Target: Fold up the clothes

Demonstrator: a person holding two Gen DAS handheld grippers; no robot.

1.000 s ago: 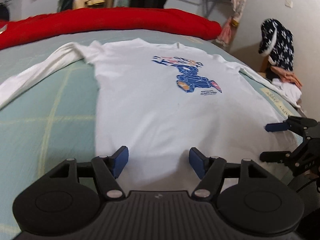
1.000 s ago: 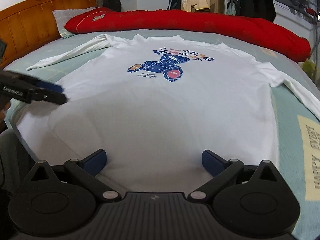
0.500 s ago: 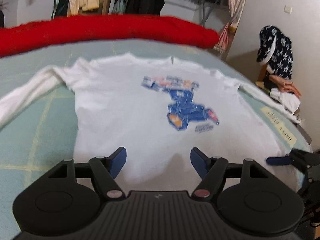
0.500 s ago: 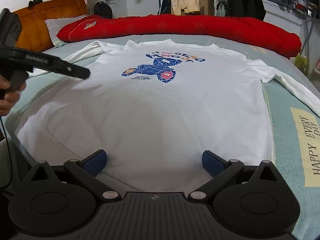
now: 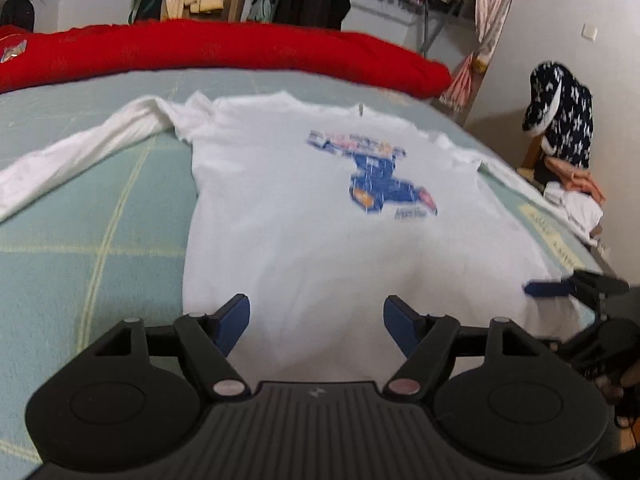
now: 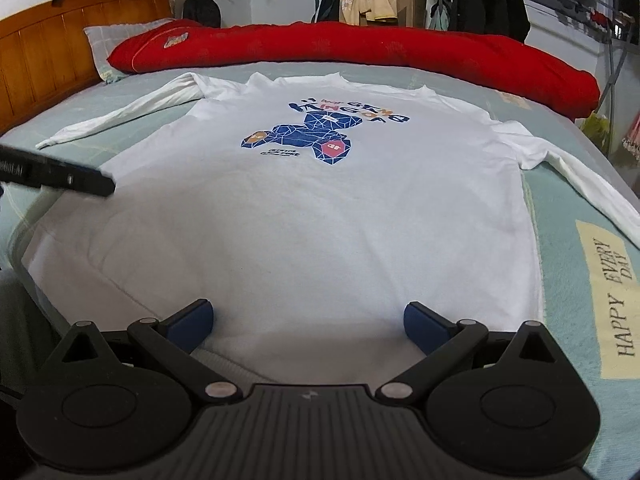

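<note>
A white long-sleeved shirt point(image 5: 304, 208) point(image 6: 320, 208) with a blue bear print lies flat on the bed, face up, collar at the far side, both sleeves spread outward. My left gripper point(image 5: 316, 318) hovers open above the near hem, nothing between its blue pads. My right gripper point(image 6: 306, 318) is also open over the hem, further right. One finger of the left gripper point(image 6: 60, 174) shows as a dark bar at the left of the right wrist view. The right gripper point(image 5: 580, 288) appears at the right edge of the left wrist view.
A pale green checked sheet point(image 5: 80, 240) covers the bed, with a "HAPPY EVERY DAY" label point(image 6: 612, 300). A red duvet point(image 6: 360, 50) lies rolled along the far side. A wooden headboard point(image 6: 48, 56) and pillow stand at the left. A chair with clothes point(image 5: 560, 152) stands beside the bed.
The left gripper has risen and tilted up, so the shirt sits lower and further off in its view. The right gripper has lifted slightly. Both stay open.
</note>
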